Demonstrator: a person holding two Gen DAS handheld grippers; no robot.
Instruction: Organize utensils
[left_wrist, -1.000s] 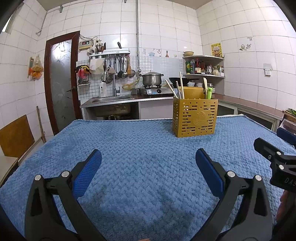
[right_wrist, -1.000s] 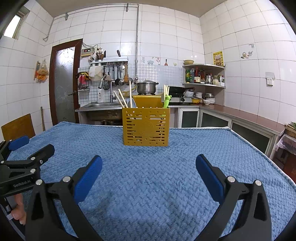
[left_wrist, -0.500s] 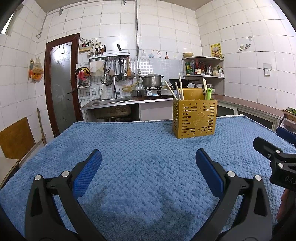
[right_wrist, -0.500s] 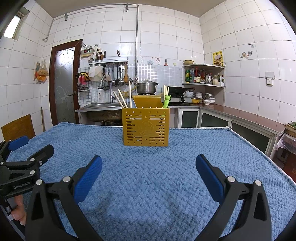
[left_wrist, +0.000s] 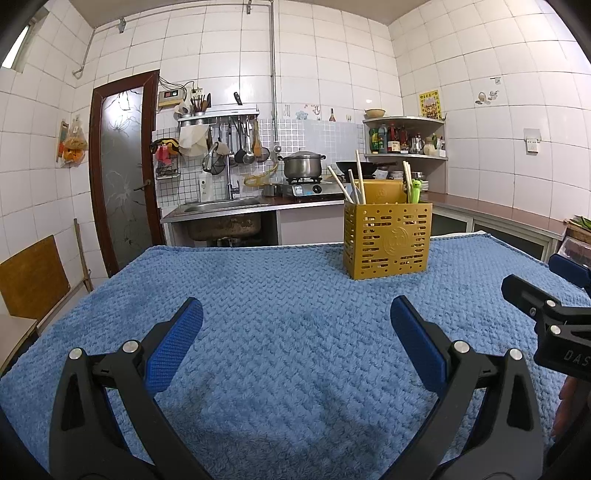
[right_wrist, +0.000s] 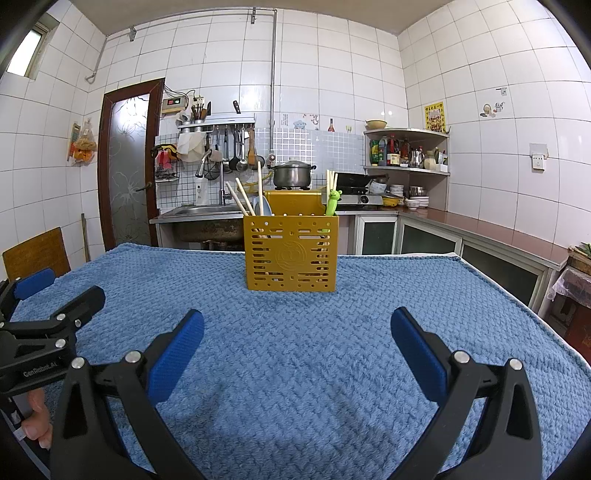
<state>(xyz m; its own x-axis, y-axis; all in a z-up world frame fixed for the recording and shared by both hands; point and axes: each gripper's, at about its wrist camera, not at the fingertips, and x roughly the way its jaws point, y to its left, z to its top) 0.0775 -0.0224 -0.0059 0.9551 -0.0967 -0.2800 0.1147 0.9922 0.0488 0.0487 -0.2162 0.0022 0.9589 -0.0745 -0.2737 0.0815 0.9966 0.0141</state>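
Left tongs (left_wrist: 295, 332) and right tongs (right_wrist: 297, 334): both spread apart, holding nothing, low in frame above the blue-covered desk (right_wrist: 295, 369). Yellow utensil holder (right_wrist: 290, 253) stands upright at frame centre in the right wrist view, containing chopsticks (right_wrist: 240, 201) and a green utensil (right_wrist: 331, 201).

Left gripper (left_wrist: 295, 325) jaws wide apart over blue towel (left_wrist: 288, 354). Yellow utensil holder (left_wrist: 387, 242) upright at 1 o'clock; right gripper (left_wrist: 554, 306) at 3 o'clock.
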